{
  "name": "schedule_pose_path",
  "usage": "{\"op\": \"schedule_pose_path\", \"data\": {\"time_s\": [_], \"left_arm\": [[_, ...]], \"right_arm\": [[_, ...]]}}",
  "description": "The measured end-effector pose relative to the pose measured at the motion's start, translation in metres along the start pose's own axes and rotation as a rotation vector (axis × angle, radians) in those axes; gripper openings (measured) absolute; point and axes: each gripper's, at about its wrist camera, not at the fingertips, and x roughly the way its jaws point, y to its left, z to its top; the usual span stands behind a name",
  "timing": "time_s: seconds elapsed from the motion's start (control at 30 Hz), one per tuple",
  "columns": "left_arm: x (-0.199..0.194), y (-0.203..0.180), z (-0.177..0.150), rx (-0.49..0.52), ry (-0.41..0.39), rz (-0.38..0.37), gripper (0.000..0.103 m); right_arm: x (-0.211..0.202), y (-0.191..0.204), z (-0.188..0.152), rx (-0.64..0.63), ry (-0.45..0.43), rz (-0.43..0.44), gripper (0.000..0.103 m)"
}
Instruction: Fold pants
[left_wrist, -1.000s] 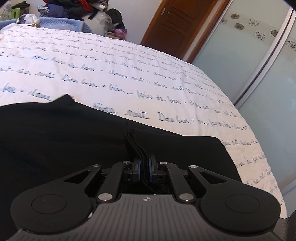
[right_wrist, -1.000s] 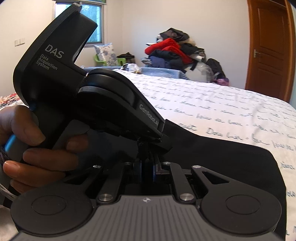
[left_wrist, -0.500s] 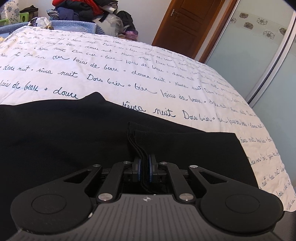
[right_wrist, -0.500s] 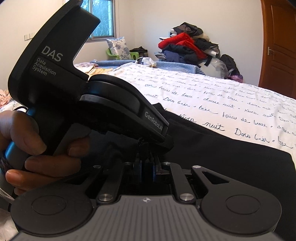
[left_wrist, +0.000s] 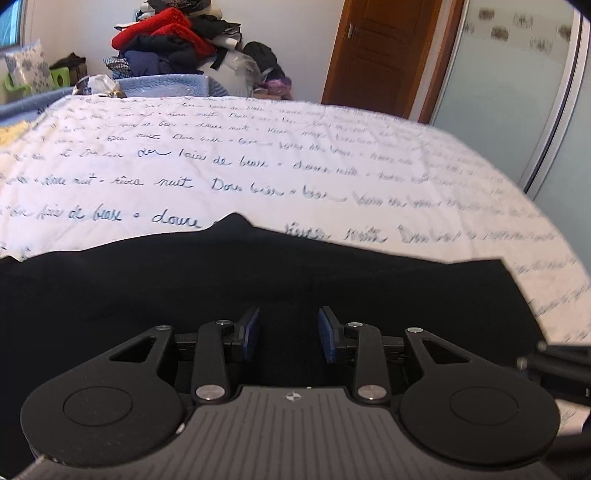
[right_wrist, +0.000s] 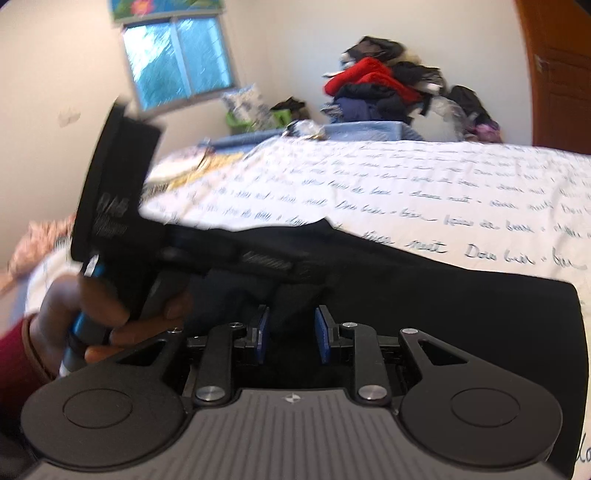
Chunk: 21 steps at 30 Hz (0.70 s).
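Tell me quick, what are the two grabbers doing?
Left gripper: jaws opening, pads apart, no longer pinching the black pants.
Right gripper: jaws opening too, gripping nothing.

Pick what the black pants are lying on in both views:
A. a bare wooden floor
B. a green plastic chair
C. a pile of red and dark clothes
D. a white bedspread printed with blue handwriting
D: the black pants lie spread on the white bedspread with blue script lines, which shows past their far edge in both wrist views; the clothes pile sits beyond the bed.
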Motion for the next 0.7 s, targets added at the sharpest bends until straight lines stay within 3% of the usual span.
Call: {"op": "schedule_pose_path", "data": {"time_s": [0.17,0.4,0.53,0.7], "left_arm": [[-0.001,-0.009,-0.010,0.080,-0.007,0.072,0.040],[-0.013,-0.009,-0.008,0.095,-0.066,0.141,0.057],[-0.015,-0.010,-0.011,0.123,-0.073,0.182,0.059],[-0.015,-0.005,-0.015,0.121,-0.057,0.181,0.061]], "right_arm": [[0.028,0.004,-0.012,-0.041,0.114,-0.078,0.026],[0.025,0.009,-0.003,-0.023,0.056,-0.115,0.027],[0.035,0.006,-0.002,-0.047,0.107,-0.132,0.026],[0.033,0.012,-0.001,-0.054,0.091,-0.158,0.027]]}}
